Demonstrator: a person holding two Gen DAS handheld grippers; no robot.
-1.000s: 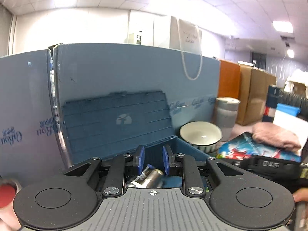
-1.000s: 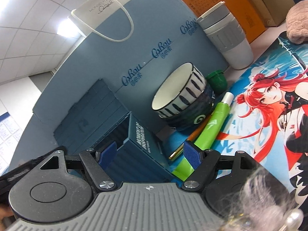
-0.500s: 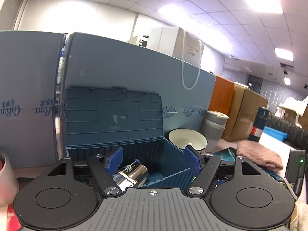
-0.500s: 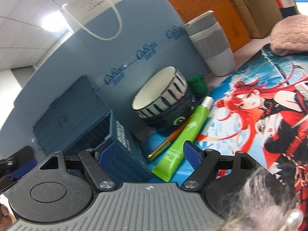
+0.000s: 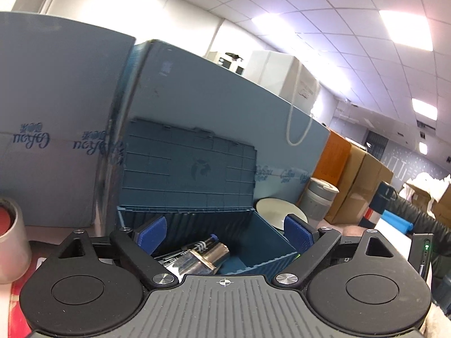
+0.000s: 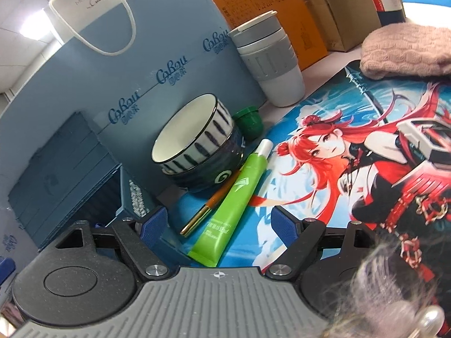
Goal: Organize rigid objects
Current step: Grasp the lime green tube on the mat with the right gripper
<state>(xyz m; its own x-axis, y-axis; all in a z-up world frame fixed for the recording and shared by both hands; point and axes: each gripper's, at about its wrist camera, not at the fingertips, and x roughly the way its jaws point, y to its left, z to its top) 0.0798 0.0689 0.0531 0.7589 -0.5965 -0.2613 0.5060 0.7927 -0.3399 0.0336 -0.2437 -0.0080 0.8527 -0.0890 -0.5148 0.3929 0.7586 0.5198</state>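
Note:
A blue storage box [image 5: 255, 242] stands open with its lid leaning on the blue partition; it also shows in the right wrist view [image 6: 132, 197]. A silver cylinder [image 5: 197, 259] and a dark pen lie inside it. My left gripper [image 5: 224, 229] is open and empty, just in front of the box. My right gripper [image 6: 218, 225] is open and empty, over a green tube [image 6: 239, 197] and an orange-gold pen [image 6: 208, 211] on the printed mat. A striped bowl [image 6: 194, 140] stacked on a dark bowl stands behind them.
A small green cup [image 6: 249, 121] and a grey-white tumbler [image 6: 270, 62] stand by the blue partition [image 6: 141, 64]. A pink knit cloth [image 6: 406, 53] lies at the mat's far right. A silver tin [image 5: 11, 239] sits at the left. Cardboard boxes stand behind.
My left gripper has opened and drawn back, leaving the silver cylinder in the box. My right gripper has moved closer over the green tube and pen, still open.

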